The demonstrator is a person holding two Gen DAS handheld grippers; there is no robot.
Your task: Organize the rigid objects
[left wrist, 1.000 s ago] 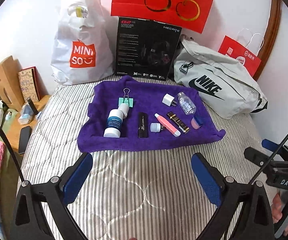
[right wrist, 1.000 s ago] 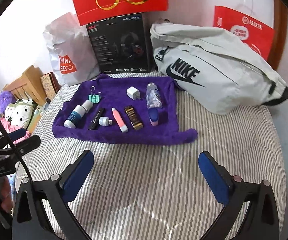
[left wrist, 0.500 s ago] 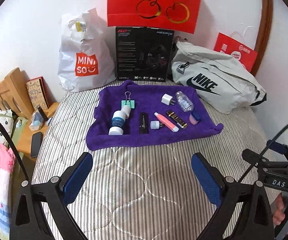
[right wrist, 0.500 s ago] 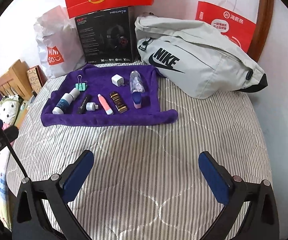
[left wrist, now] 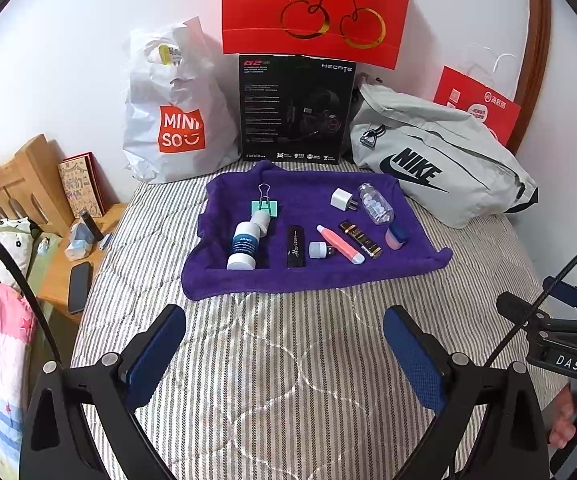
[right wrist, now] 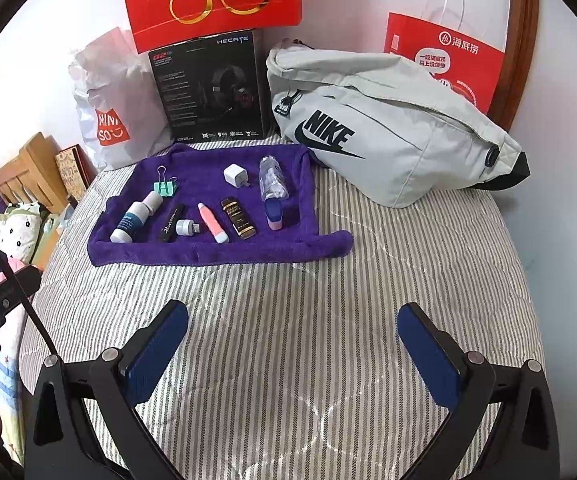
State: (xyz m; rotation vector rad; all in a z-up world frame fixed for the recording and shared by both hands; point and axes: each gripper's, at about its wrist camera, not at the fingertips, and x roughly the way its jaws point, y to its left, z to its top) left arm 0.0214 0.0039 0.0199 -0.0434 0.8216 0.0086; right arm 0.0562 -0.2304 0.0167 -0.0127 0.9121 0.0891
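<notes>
Left wrist view: left gripper [left wrist: 284,332], blue pads spread wide and empty, has pulled back; the purple terry towel [left wrist: 312,276] with small rigid items now sits mid-frame.
Right wrist view: right gripper [right wrist: 292,330] likewise apart, retreated; towel [right wrist: 216,254] upper left.
Meaning: items look lined up, probably finished.

Striped quilted bed [left wrist: 288,360], carrying a purple towel [left wrist: 308,276] spread at mid-surface, and along the wall behind it a white Miniso bag [left wrist: 176,120], a black box [left wrist: 294,112] and a grey Nike bag [left wrist: 440,164], left to right.
</notes>
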